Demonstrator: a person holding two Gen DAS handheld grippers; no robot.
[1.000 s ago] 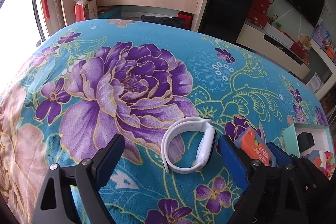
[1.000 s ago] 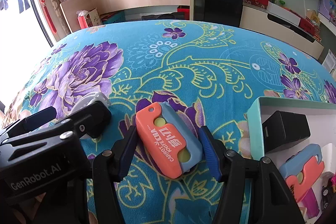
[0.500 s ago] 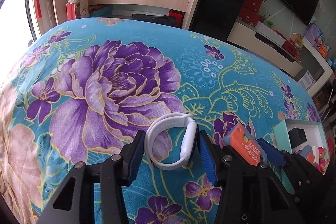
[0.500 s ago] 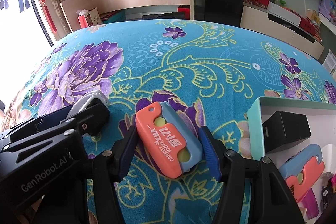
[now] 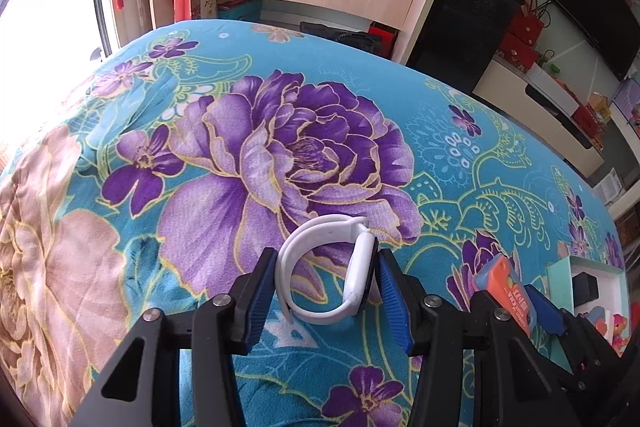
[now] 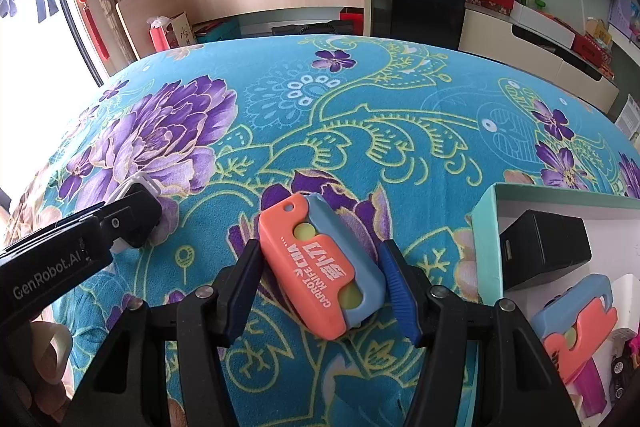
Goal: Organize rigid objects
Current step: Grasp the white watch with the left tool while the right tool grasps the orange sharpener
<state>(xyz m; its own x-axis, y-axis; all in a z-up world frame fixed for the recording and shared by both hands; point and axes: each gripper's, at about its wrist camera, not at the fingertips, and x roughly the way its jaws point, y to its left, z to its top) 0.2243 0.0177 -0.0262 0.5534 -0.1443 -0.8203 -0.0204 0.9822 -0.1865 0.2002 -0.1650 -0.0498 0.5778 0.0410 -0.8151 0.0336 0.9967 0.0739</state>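
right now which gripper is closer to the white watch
Left. The left gripper has its jaws around the white watch; the right gripper sits off to one side, straddling the orange toy knife.

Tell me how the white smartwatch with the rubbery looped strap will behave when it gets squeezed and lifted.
The white smartwatch with the looped rubbery strap looks light. Its thin open strap loop will probably flex inward under pressure, while the blocky case likely stays rigid. Its smooth surface may slip.

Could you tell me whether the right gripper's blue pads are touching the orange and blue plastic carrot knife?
Touching. The right wrist view shows the right gripper with both pads pressed against the orange and blue plastic carrot knife; no gap shows.
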